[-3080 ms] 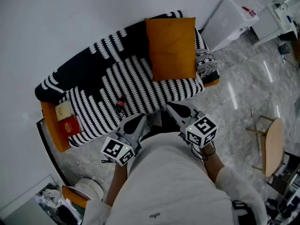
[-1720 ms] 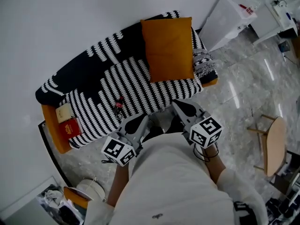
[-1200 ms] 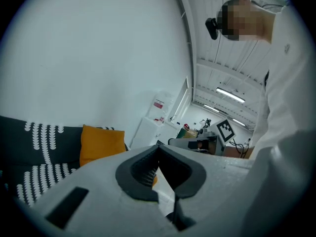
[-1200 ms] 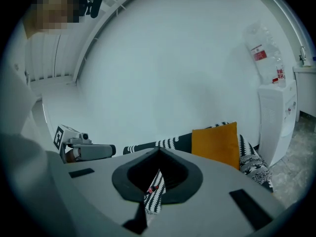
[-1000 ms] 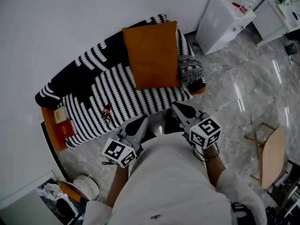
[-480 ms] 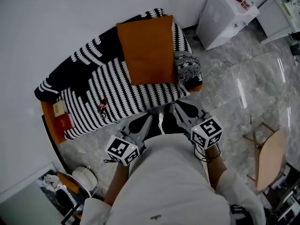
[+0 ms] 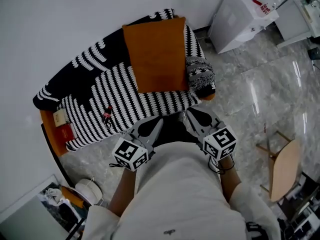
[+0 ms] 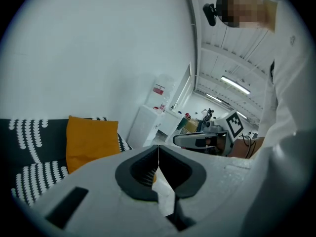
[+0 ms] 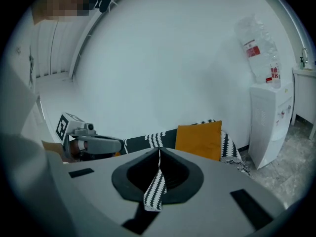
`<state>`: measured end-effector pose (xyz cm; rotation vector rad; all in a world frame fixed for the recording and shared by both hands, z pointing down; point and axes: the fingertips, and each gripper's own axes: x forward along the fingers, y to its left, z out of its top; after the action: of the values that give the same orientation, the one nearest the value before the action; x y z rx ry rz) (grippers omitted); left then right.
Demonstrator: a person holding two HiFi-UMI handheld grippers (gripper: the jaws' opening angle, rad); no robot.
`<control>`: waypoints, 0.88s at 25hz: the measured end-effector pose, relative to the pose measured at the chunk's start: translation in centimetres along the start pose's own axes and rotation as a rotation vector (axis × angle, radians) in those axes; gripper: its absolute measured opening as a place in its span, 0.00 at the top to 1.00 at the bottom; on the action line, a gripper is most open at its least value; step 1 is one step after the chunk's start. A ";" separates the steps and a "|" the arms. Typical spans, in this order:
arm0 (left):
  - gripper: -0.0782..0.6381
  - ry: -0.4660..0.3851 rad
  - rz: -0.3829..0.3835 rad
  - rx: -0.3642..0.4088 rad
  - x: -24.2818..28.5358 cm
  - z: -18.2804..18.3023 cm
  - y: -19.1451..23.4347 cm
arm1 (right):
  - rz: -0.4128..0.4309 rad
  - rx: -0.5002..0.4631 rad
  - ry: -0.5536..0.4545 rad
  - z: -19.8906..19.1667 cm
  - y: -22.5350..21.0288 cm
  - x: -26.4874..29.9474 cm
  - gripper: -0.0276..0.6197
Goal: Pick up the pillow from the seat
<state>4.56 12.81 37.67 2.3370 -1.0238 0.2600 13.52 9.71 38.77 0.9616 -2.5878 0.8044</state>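
Observation:
An orange pillow (image 7: 156,53) leans on the right end of a sofa (image 7: 95,91) draped in a black-and-white striped cover; it also shows in the left gripper view (image 8: 90,141) and the right gripper view (image 9: 199,139). My left gripper (image 7: 159,125) and right gripper (image 7: 187,116) are held side by side close to my body, just short of the sofa's front edge, well below the pillow. Both are shut with nothing between the jaws (image 8: 158,149) (image 9: 159,154).
A grey knitted cushion (image 7: 200,76) lies at the sofa's right arm. A small red object (image 7: 106,113) and books (image 7: 63,131) rest on the left of the seat. A white cabinet (image 7: 239,17) stands at the right, a wooden stool (image 7: 280,170) on the marble floor.
The view has shifted so the sofa and pillow sit nearer to me and further left. Both grippers stay shut, close to my body, and have edged towards the sofa's front edge.

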 end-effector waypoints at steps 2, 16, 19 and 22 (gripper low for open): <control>0.87 -0.006 -0.022 0.008 1.1 1.3 1.0 | -0.013 -0.004 0.021 0.6 -0.6 0.6 0.95; 0.87 0.002 -0.018 0.005 4.0 6.0 14.3 | -0.113 0.027 0.086 4.4 -5.7 9.0 0.91; 0.87 0.011 -0.011 -0.005 4.4 6.3 17.5 | -0.135 0.038 0.110 4.3 -7.1 10.9 0.78; 0.87 0.031 -0.008 -0.011 4.9 6.1 20.3 | -0.159 0.048 0.133 3.9 -8.3 12.4 0.75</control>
<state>-7.06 -4.78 43.14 2.3189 -0.9983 0.2862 9.59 -4.21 44.21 1.0736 -2.3556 0.8602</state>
